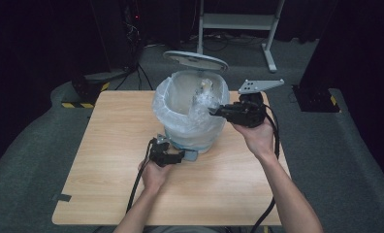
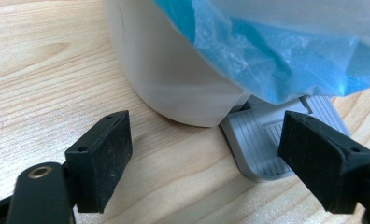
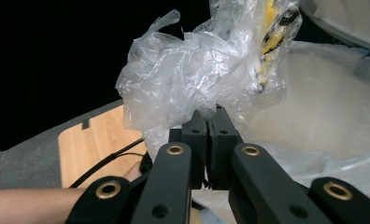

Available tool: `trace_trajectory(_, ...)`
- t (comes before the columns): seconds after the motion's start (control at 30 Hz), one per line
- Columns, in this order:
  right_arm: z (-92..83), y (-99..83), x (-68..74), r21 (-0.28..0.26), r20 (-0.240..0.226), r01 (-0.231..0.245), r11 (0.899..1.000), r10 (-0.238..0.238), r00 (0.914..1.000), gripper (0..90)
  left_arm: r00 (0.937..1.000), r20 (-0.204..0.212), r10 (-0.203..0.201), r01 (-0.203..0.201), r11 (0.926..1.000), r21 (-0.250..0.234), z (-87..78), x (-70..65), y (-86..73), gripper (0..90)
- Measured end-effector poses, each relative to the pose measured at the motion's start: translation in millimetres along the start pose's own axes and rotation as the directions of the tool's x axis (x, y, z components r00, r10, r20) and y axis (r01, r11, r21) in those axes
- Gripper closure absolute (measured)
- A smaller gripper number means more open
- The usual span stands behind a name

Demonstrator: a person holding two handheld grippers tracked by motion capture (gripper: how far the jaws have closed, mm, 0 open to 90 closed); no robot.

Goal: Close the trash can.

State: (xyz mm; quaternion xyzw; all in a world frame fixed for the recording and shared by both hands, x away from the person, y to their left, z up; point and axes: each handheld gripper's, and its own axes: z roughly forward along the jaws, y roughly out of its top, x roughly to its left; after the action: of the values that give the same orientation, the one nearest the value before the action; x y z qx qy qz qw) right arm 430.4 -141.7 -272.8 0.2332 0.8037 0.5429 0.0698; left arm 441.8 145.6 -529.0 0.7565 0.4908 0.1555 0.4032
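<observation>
The right tool (image 1: pixel 214 112) is clamped tight on a crumpled clear plastic wrapper (image 3: pixel 192 74), holding it above the open mouth of the lined pedal bin (image 1: pixel 180 138) that stands near the far edge of the desk (image 1: pixel 107 160). The left tool (image 1: pixel 179 156) has its jaws spread wide at the bin's grey pedal (image 2: pixel 267 144), one jaw resting on it, apparently keeping the lid (image 1: pixel 196 60) up. To do this well, I'd keep that pedal pressed and bring the wrapper well inside the liner before letting go, since light plastic can snag on the rim.
</observation>
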Motion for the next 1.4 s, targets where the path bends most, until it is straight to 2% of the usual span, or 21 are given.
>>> trace_trajectory(0.33,11.0,11.2,-18.0,-0.017,0.062,-0.02,1.0,0.021,0.9978,88.1,1.0,-0.001,0.001,-0.001,1.0,-0.001,0.1,-0.2,0.0,17.4)
trace_trajectory(0.6,22.6,10.1,-30.1,0.001,0.088,-0.046,0.999,0.046,0.995,88.1,1.0,-0.001,0.001,-0.001,1.0,-0.001,0.0,-0.1,0.0,17.4)
trace_trajectory(0.77,29.2,10.9,-34.4,0.032,0.13,-0.056,0.998,0.052,0.9902,88.0,1.0,-0.001,0.005,-0.005,1.0,0.003,-0.4,0.4,0.1,17.4)
trace_trajectory(0.87,30.8,9.5,-37.2,0.025,0.132,-0.061,0.998,0.057,0.9897,88.0,1.0,-0.004,0.008,-0.008,1.0,0.0,0.0,0.0,0.1,17.6)
trace_trajectory(1.4,31.1,3.4,-46.8,0.083,0.17,-0.105,0.991,0.09,0.9813,87.8,0.9999,-0.003,0.011,-0.011,0.9999,0.004,-0.3,0.3,0.2,17.5)
